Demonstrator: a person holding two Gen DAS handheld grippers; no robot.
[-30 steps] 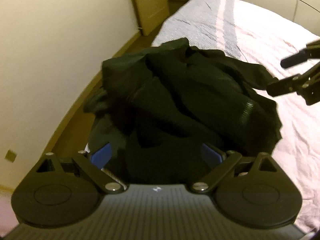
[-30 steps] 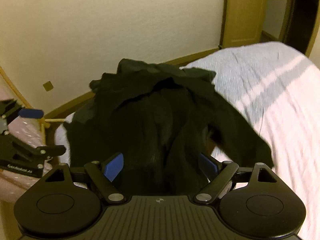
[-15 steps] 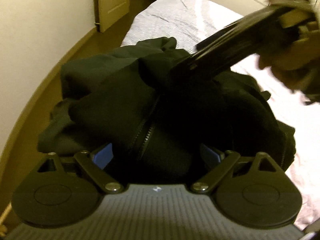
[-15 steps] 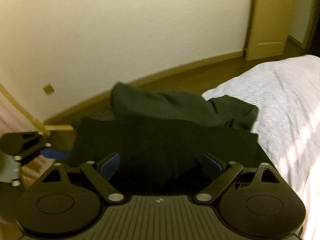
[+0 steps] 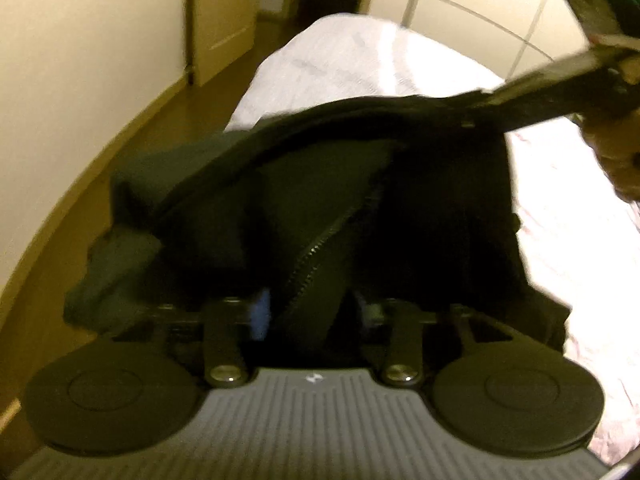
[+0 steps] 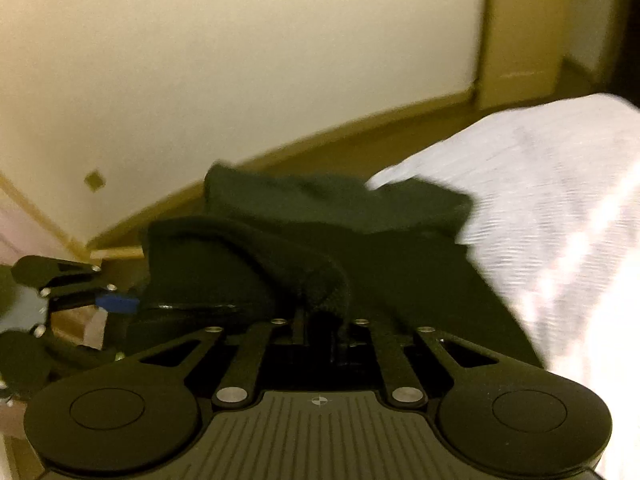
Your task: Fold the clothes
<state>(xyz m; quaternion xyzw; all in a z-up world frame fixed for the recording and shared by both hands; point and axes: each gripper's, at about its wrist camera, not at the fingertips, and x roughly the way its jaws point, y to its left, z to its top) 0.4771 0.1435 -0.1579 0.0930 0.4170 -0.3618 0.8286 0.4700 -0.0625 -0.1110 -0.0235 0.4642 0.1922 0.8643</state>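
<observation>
A black zip-up jacket (image 5: 320, 200) lies bunched at the corner of the bed (image 5: 360, 60). My left gripper (image 5: 314, 312) is closing its jaws, with the fabric beside the zipper (image 5: 316, 256) pinched between the blue pads. In the right wrist view my right gripper (image 6: 324, 328) is shut on a raised fold of the jacket (image 6: 280, 248). From the left wrist view the right gripper (image 5: 480, 114) reaches in from the upper right and lifts the jacket's edge; a hand (image 5: 616, 160) holds it. The left gripper (image 6: 120, 312) appears at the left edge of the right wrist view, against the jacket.
The pale striped bedcover (image 6: 540, 200) stretches away to the right. A cream wall (image 6: 240, 60) and a strip of wooden floor (image 5: 120, 152) run along the bed's left side. A door (image 5: 224, 20) stands at the far end.
Both grippers went from wide open over the jacket to closed on its fabric. The right gripper swung across and raised an edge of the jacket.
</observation>
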